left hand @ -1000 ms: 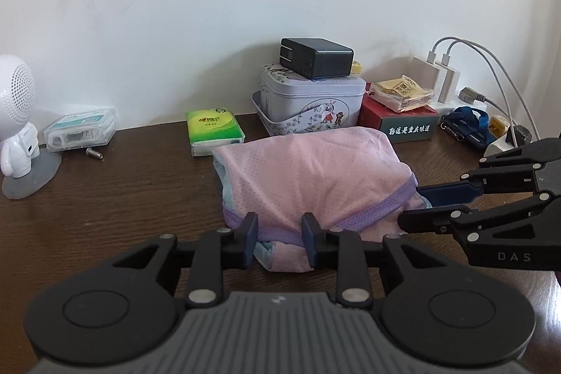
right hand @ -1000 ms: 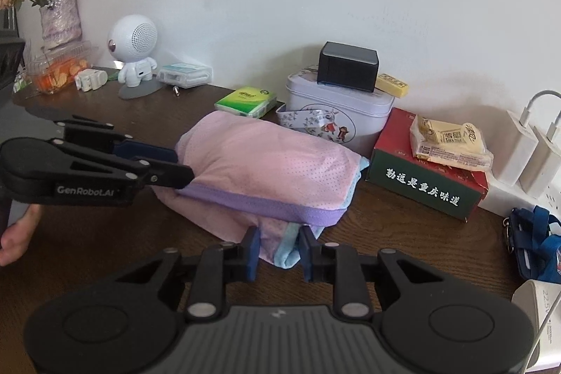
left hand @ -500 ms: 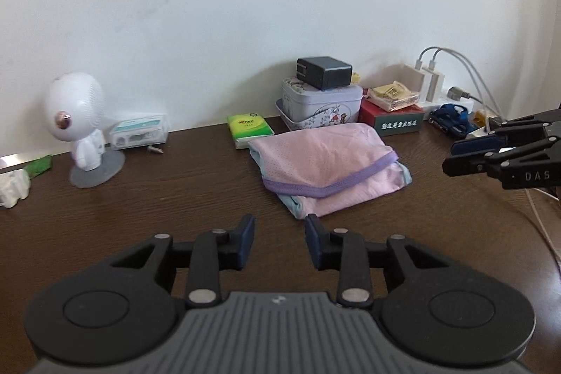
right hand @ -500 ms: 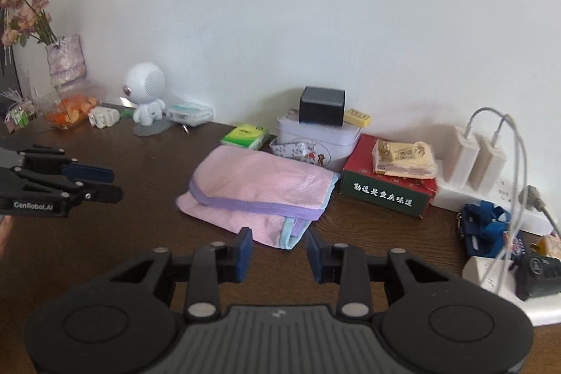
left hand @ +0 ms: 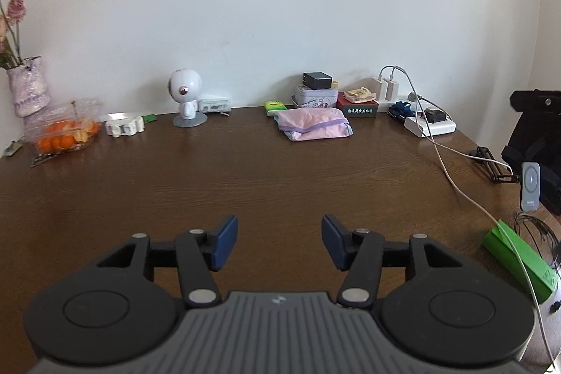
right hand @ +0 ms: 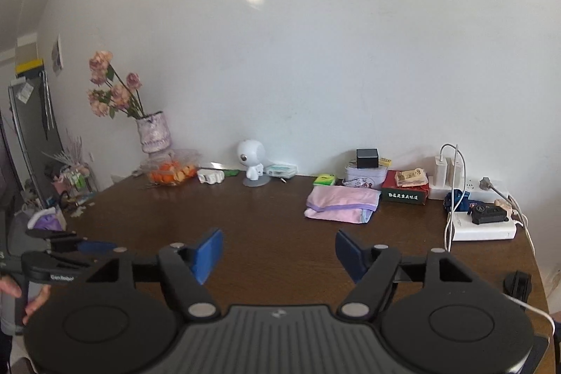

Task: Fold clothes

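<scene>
Left wrist view: the left claw [left hand: 279, 242] stands released, its jaws having just been opening with nothing between them, only bare counter [left hand: 245, 174] ahead. The folded pink garment [left hand: 313, 126] lies far off at the back of the counter, just in front of the floral tin [left hand: 316, 95] and beside the red-and-green box [left hand: 357, 106], with the green tissue pack [left hand: 275, 105] at its other side. The fold looks complete; the step in hand reads as the retreat after placing.

Right wrist view: the right claw [right hand: 278, 255] is likewise released, its jaws having just been opening on nothing. The garment [right hand: 342, 203] rests in front of the tin [right hand: 364, 176], well apart from both claws. The left claw [right hand: 94, 247] appears at the frame's left edge, a hand [right hand: 33, 298] on its grip. No further unfolded clothing shows; the next move probably calls for fetching another piece or ending.
</scene>
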A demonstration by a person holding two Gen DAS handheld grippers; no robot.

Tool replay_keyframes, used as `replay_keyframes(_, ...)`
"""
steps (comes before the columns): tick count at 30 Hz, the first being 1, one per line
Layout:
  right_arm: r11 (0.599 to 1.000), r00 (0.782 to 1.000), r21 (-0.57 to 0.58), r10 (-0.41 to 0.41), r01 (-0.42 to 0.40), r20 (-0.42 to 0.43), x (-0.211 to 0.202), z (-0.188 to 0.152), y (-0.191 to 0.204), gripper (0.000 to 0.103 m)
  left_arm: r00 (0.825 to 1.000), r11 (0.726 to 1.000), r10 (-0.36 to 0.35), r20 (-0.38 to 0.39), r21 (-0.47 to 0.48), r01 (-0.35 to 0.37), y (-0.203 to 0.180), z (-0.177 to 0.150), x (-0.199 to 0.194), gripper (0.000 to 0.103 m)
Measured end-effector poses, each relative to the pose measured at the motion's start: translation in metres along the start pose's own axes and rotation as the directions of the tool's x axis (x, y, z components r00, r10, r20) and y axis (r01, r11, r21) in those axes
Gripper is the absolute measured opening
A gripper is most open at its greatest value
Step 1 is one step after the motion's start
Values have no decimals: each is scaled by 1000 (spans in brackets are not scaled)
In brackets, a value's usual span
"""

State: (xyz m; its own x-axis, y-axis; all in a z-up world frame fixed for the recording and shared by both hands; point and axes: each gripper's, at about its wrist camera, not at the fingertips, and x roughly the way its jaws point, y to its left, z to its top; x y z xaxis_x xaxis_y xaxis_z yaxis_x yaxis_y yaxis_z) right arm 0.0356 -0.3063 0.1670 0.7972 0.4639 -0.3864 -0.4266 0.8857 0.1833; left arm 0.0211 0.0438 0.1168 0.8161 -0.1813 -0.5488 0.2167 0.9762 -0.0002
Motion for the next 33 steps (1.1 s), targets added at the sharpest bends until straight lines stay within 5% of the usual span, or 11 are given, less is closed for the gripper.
replay_keyframes(7,996,996,12,-84,84,23,-42,-70,70,79,997,985,77,26,-159,-72,2,-69,-27,74)
replay_keyframes(11,979,986,122,-165,164,-1,-36,-120,89,81,990,984,141,3,-107,-140,-22,-98,-19,81)
replay_keyframes(15,956,963,113,-269,271,-33,-15,-160,104,86,984,979,173,50,-119,-166,-36,-109,-19,92)
replay_keyframes(21,933,936,82,-343,349,-82,18,-173,109,88,985,985,171,28,-31,-170,-54,-113,6,94)
replay_keyframes(26,895,892,61,-430,442,-142,44,-184,101,92,993,991,112,-32,-70,-114,-58,-123,26,95)
replay_keyframes(33,891,889,83,-430,446,-157,53,-189,94,93,992,994,107,-64,-18,-109,-70,-123,40,99)
